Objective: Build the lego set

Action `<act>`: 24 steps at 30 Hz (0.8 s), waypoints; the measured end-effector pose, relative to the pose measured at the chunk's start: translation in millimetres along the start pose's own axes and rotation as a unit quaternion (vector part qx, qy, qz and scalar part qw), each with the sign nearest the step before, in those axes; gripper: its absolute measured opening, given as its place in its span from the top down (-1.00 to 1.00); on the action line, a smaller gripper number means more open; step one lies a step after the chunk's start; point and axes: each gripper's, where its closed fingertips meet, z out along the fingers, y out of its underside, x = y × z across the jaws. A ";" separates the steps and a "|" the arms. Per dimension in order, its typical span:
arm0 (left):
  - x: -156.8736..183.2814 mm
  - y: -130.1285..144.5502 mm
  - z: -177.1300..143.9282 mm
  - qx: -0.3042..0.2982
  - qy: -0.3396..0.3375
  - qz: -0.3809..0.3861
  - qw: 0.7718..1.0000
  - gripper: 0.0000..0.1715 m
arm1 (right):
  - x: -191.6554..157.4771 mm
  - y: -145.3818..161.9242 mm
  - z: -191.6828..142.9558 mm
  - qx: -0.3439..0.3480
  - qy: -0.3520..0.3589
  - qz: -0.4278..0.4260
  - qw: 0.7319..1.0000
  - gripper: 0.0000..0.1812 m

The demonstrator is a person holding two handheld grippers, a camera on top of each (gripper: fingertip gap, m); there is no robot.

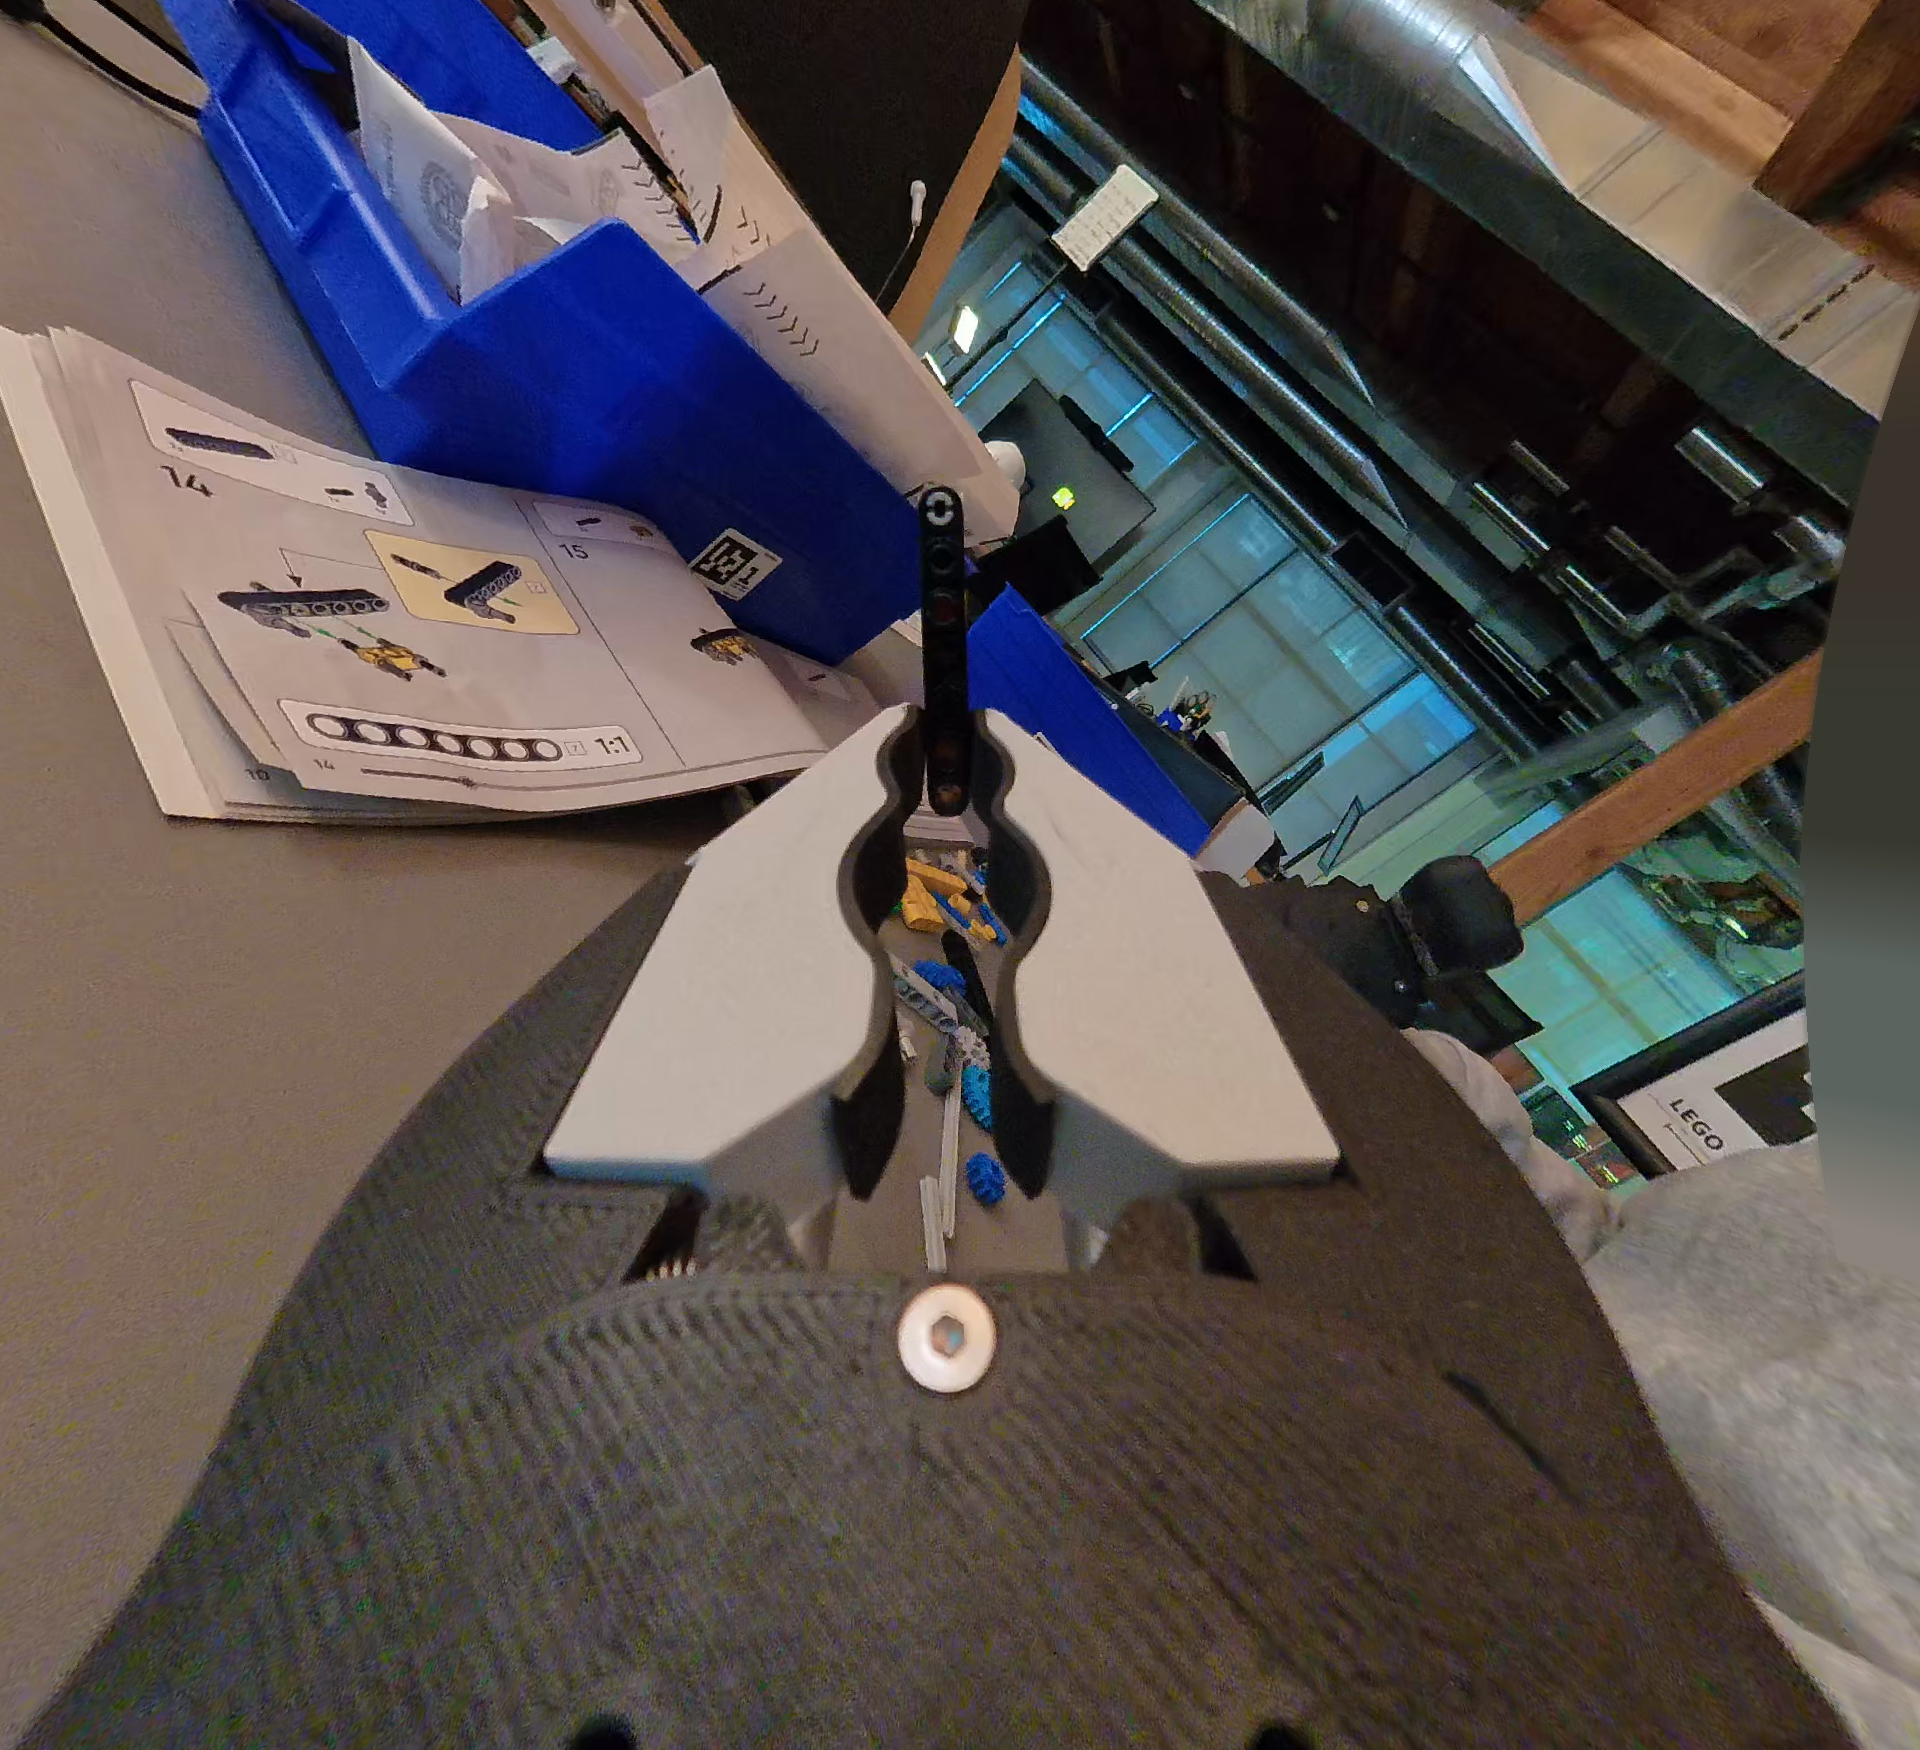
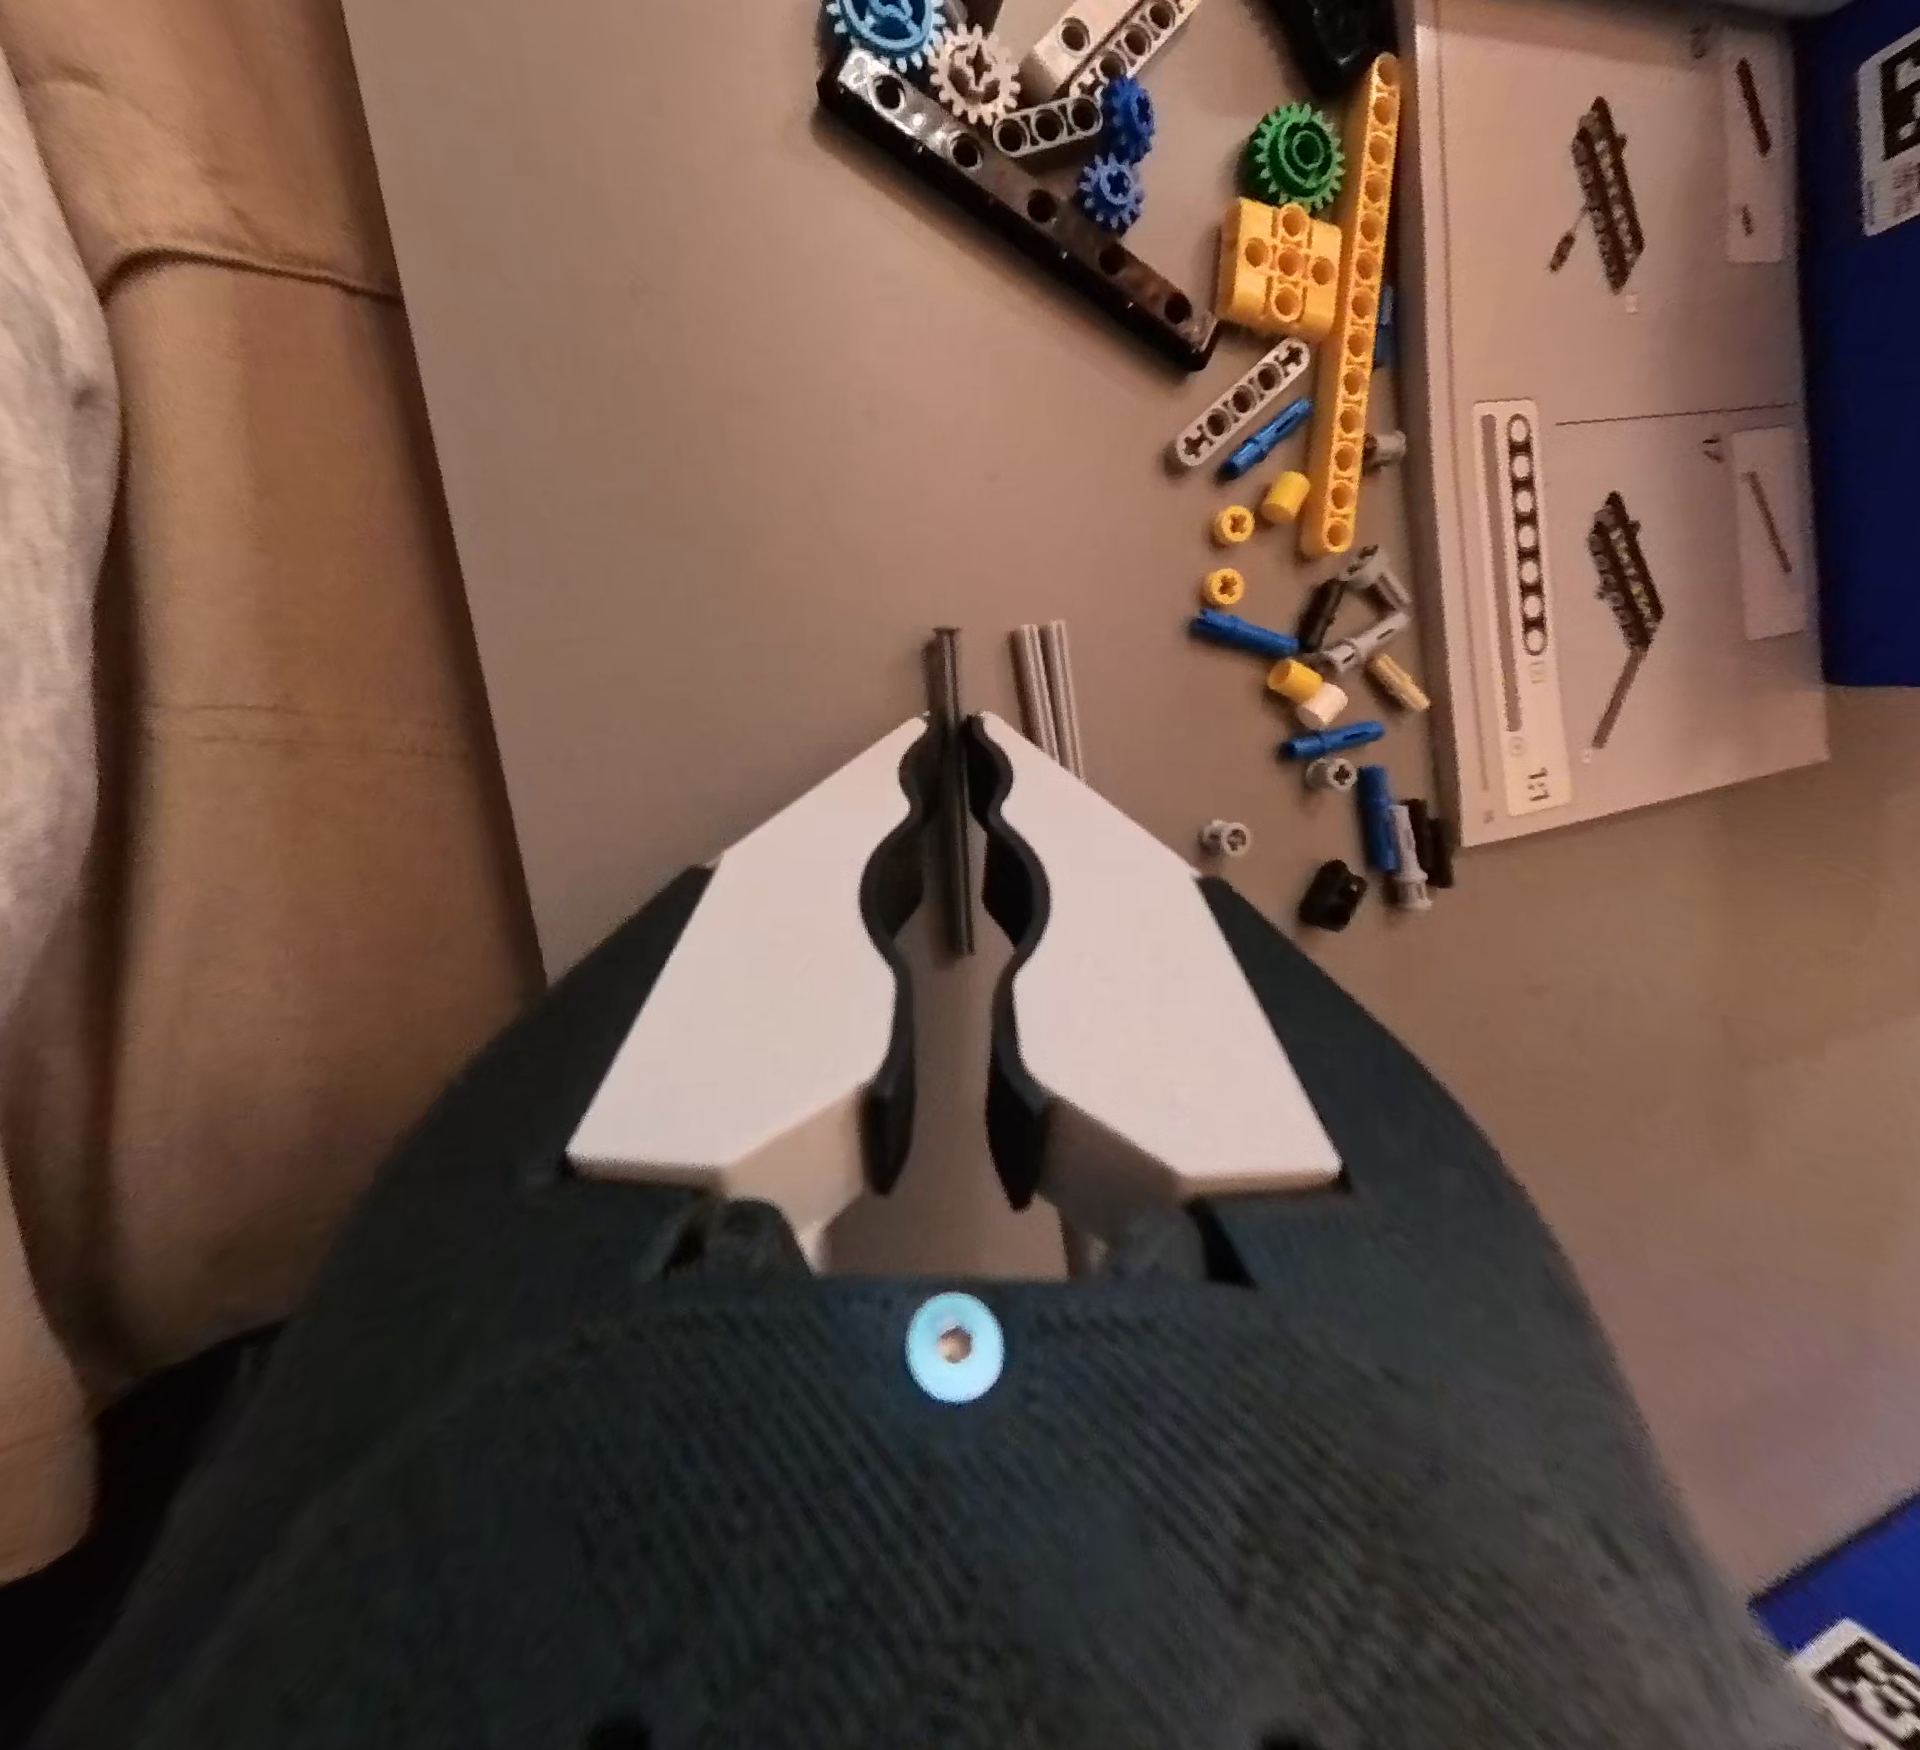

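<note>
Left gripper (image 1: 943,744): closed on a thin black beam (image 1: 941,630), pinched at its lower end; the beam is held raised off the table, sticking out past the tips.
Right gripper (image 2: 948,726): closed on a dark axle (image 2: 954,796), gripped lengthwise, one end protruding ahead of the tips.
Just right of the right tips: two grey axles (image 2: 1047,703) are seen lying together on the table (image 2: 675,453).
Further ahead, right: loose pins, yellow beam (image 2: 1351,318), gears, long black beam (image 2: 1029,220).
Beyond: open instruction booklet (image 2: 1621,474); blue bin (image 1: 540,350) behind it.
Step judged: axle-into-beam join.
Next move: both pieces must be brought together, axle tip aligned squarely with a beam hole, then pushed.
</note>
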 end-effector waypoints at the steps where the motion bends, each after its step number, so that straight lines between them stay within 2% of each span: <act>1: -0.2 0.1 0.1 0.000 0.000 0.000 1.000 0.92 | -0.1 0.2 0.5 0.000 -0.001 -0.003 1.000 0.98; 16: -2.0 -0.2 0.3 0.000 -0.003 -0.003 1.000 0.93 | 5.7 3.1 1.1 -0.009 -0.004 -0.033 0.999 0.98; 24: -1.0 0.5 1.0 -0.003 0.003 -0.008 1.000 0.93 | 8.8 7.1 -15.8 0.021 0.010 0.016 1.000 0.98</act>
